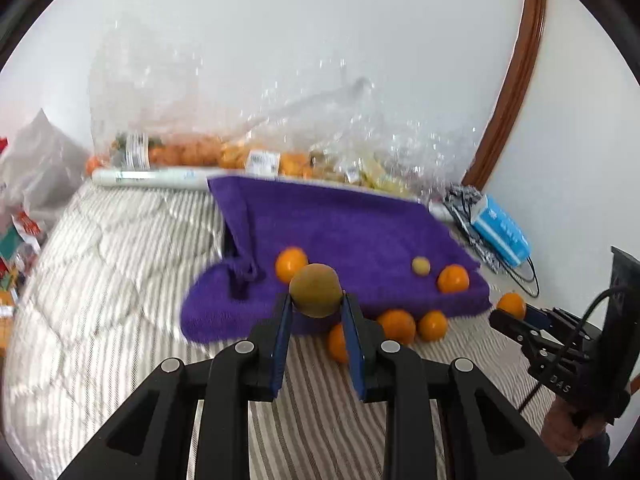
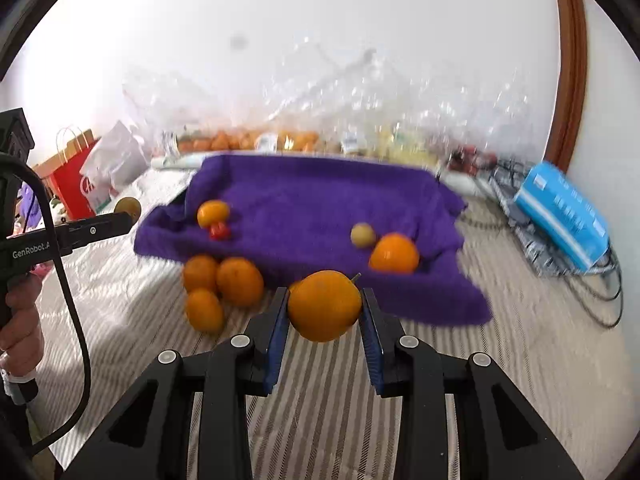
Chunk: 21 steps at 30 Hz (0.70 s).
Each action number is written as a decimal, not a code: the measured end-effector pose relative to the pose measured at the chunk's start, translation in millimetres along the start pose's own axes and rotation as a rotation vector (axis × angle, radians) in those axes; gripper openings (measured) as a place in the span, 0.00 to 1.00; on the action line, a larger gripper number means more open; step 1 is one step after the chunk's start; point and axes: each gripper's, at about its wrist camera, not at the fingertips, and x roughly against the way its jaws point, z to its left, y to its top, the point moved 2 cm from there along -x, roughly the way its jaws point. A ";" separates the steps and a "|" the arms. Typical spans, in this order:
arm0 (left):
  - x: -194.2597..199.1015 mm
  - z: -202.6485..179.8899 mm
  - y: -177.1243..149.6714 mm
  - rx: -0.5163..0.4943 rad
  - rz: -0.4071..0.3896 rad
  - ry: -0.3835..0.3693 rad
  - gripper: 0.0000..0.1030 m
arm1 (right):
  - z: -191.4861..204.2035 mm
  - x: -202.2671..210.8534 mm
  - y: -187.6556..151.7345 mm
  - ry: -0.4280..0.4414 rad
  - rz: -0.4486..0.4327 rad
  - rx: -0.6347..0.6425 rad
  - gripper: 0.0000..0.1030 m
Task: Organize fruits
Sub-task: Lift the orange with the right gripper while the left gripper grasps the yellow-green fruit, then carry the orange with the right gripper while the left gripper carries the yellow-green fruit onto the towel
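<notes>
**Both grippers hold fruit above the bed**

The left gripper (image 1: 316, 300) has its fingers clamped on a greenish-brown fruit (image 1: 316, 290). The right gripper (image 2: 325, 308) grips an orange (image 2: 325, 306). Beyond them, loose oranges (image 2: 239, 286) lie against a purple towel (image 2: 304, 204) carrying more fruit.

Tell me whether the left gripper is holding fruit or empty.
Holding fruit. The left gripper is shut on a yellow-green fruit, pinched between its blue fingers above the striped bedding.

"GenRobot.A" stands on the left hand-held gripper (image 2: 128, 212); "DAS" stands on the right hand-held gripper (image 1: 510, 312).
</notes>
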 end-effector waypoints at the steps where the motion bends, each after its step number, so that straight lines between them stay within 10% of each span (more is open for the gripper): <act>1: 1.7 -0.7 5.1 0.001 -0.010 0.001 0.24 | 0.3 2.8 5.4 -0.005 -0.010 -0.001 0.33; 21: -50.1 -11.3 68.1 0.045 -0.060 0.011 0.24 | -11.7 -22.4 99.2 0.022 -0.139 -0.059 0.33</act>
